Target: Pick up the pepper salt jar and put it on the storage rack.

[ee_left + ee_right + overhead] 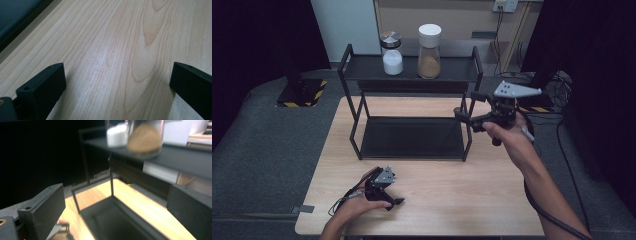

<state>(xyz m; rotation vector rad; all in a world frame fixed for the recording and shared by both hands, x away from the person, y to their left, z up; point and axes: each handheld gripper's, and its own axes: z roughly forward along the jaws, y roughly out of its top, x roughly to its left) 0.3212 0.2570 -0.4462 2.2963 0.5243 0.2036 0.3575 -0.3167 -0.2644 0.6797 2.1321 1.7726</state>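
Observation:
A black two-tier rack [362, 70] stands at the back of the wooden table [452, 185]. Its top shelf carries a jar of white powder with a metal lid [392, 59] and a taller jar of brown powder with a white lid [429, 52]. My right gripper [468, 120] hovers by the rack's right post, pointing left, open, with nothing between its jaws. The right gripper view [115, 192] looks past the jaws at the lower shelf [112, 220], with the white jar [117, 136] and the brown jar [145, 138] blurred above. My left gripper [388, 192] rests low on the table's front left, open [117, 72] over bare wood.
Grey carpet surrounds the table. A black stand base with yellow-black tape [302, 92] sits at the back left. Cables [557, 85] lie on the floor at the back right. The rack's lower shelf [412, 137] holds nothing.

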